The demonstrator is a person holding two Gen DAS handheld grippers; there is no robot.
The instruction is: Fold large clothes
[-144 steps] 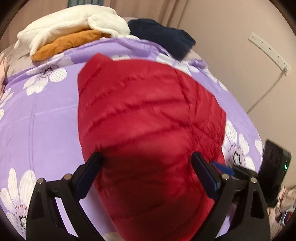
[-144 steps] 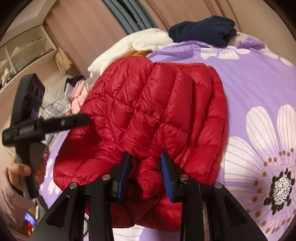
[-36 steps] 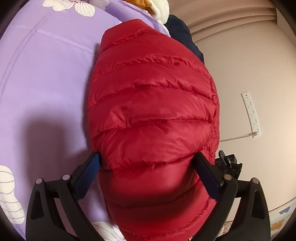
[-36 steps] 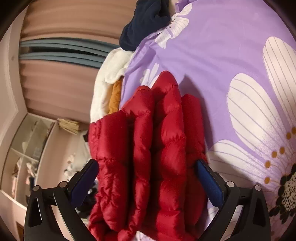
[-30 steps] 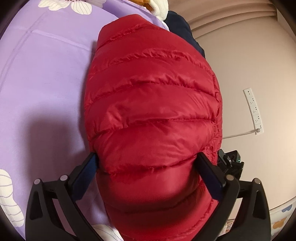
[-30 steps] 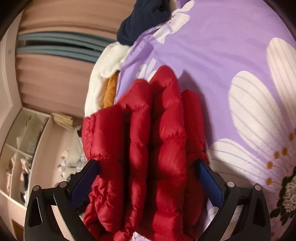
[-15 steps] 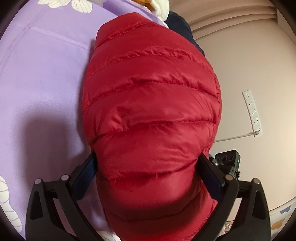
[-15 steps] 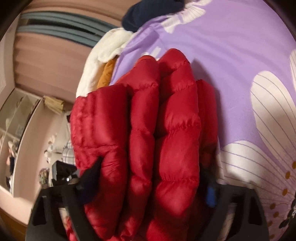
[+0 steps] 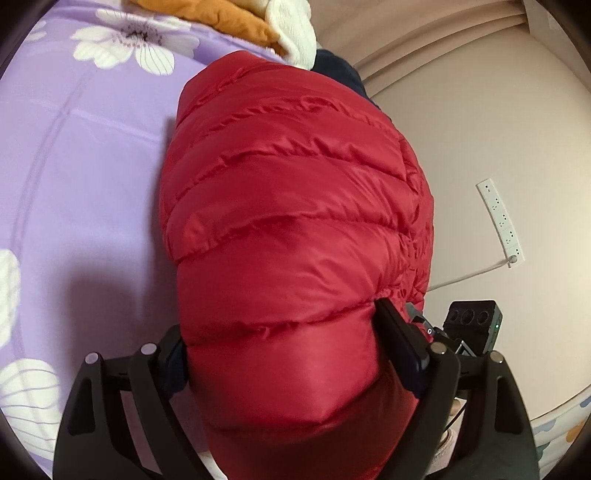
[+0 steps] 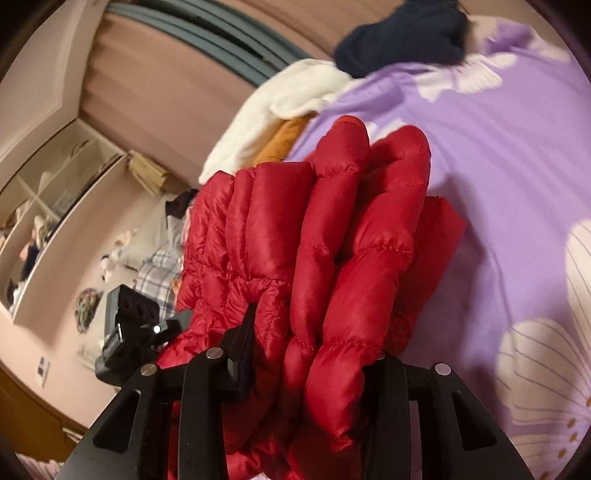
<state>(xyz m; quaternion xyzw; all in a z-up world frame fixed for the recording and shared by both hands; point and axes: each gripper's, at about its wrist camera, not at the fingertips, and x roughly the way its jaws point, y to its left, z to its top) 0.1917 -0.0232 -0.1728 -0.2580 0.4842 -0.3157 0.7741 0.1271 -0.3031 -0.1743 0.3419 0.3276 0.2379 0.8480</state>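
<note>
We see a red puffer jacket (image 9: 295, 229) folded into a thick bundle, its shiny quilted shell crossed by stitched seams that puff the fabric into rounded ribs. From the left wrist view the top face is a broad smooth panel, narrowing toward a rounded far end. From the right wrist view the same jacket (image 10: 332, 258) shows its stacked layers edge-on, several padded folds standing side by side like fat fingers, with gathered stitching where each rib ends.

The bundle sits over a purple bedspread (image 9: 74, 166) printed with large white flowers; we cannot tell whether it rests on the cloth or is held just above it.

Our left gripper (image 9: 291, 350) has its jaws spread wide around the near end of the bundle, both pads pressed into the padding on either side. Our right gripper (image 10: 314, 354) squeezes the stacked folds from the opposite end, its jaws closed in to the thickness of the fabric; the right-hand finger is mostly buried under the ribs.

Beyond the jacket's far end lie a white fleece garment (image 10: 288, 107), an orange garment (image 9: 221, 18) tucked under it, and a dark navy garment (image 10: 402, 37) near the bed's edge. A white power strip (image 9: 500, 221) hangs on the beige wall, and open shelves (image 10: 48, 206) stand off to the side.
</note>
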